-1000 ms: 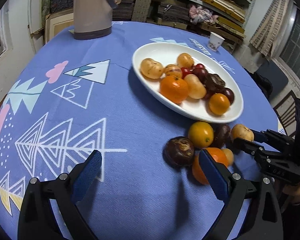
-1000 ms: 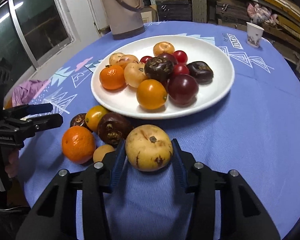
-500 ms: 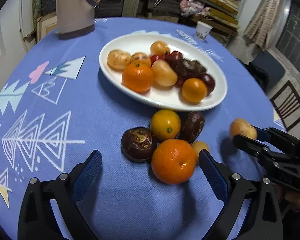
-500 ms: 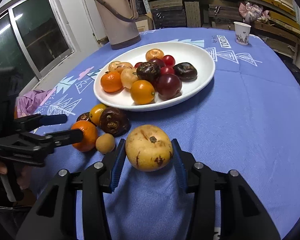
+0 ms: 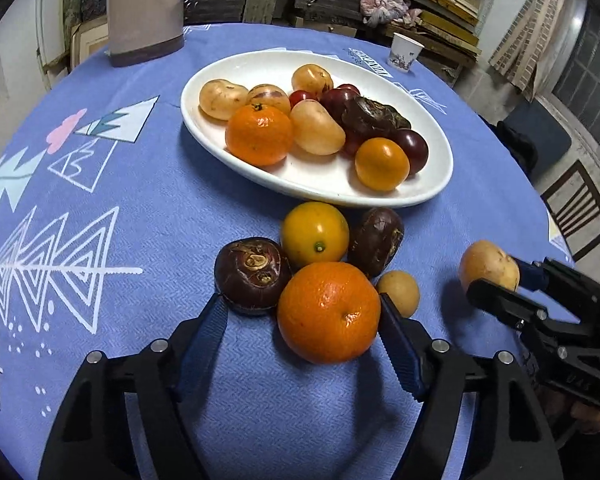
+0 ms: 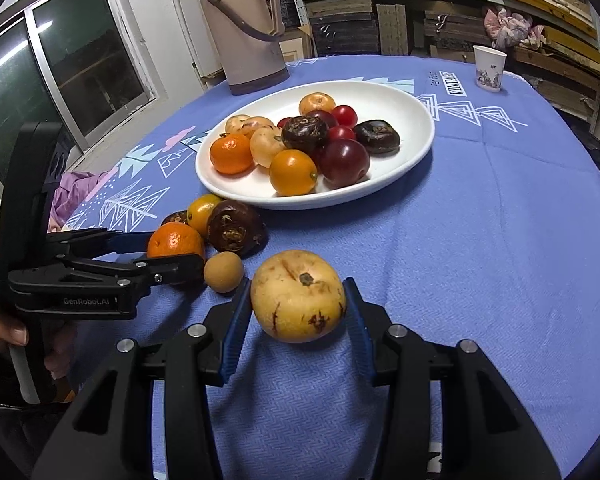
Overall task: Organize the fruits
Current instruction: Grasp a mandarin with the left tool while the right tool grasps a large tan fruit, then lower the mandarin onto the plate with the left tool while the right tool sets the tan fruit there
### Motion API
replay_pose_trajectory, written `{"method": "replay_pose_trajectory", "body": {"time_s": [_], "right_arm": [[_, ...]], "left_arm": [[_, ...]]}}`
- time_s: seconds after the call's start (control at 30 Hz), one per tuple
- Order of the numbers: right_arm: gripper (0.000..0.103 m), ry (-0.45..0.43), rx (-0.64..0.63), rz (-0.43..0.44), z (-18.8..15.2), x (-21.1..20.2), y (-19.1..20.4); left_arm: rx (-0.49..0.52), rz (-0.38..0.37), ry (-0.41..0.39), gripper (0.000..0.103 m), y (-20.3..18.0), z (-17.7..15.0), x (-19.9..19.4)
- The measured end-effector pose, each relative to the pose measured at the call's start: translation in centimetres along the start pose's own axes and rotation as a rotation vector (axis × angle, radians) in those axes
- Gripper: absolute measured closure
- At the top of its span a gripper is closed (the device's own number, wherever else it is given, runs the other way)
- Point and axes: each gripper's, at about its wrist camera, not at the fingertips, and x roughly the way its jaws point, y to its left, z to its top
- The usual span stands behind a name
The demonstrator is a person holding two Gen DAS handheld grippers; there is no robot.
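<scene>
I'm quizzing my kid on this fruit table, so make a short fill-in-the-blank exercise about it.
1. The right claw grips a pale ____ fruit.
2. The left claw has just been closing around the big ____.
3. Most fruit sits on the ____ plate.

Missing words: yellow; orange; white

A round table under a blue cloth printed with white triangles fills both views. On it lie a white oval plate of fruit at upper centre, a beige thermos at upper left, a paper cup at upper right, and below the plate a tight cluster: orange, yellow citrus, two dark fruits, one small tan fruit.
</scene>
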Motion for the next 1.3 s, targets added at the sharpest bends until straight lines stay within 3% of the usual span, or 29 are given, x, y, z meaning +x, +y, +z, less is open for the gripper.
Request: {"method": "replay_pose_trajectory", "body": {"time_s": [0.13, 0.17, 0.2, 0.53, 0.73, 0.97, 1.3], "right_arm": [[0.059, 0.006, -0.004, -0.011, 0.0, 0.0, 0.2], [0.059, 0.006, -0.006, -0.012, 0.0, -0.1, 0.3], [0.059, 0.005, -0.007, -0.012, 0.0, -0.2, 0.4], [0.058, 0.019, -0.022, -0.012, 0.0, 0.1, 1.5], [0.058, 0.023, -0.02, -0.01, 0.0, 0.2, 1.6], [0.058, -0.003, -0.004, -0.005, 0.2, -0.7, 1.3], [0.058, -0.051, 0.037, 0.037, 1.7, -2.3, 0.9]], "left_arm": [[0.033, -0.004, -0.009, 0.037, -0.2, -0.5, -0.6], [0.024, -0.043, -0.006, 0.054, 0.2, -0.7, -0.8], [0.016, -0.074, -0.005, 0.056, 0.5, -0.8, -0.9], [-0.027, -0.117, -0.005, 0.055, 2.1, -1.3, -1.3], [0.001, -0.084, -0.003, 0.054, 1.2, -1.0, -1.0], [0.036, -0.11, -0.012, 0.056, 1.1, -1.3, -1.5], [0.063, -0.094, -0.085, 0.056, 1.2, 1.0, -4.6]]}}
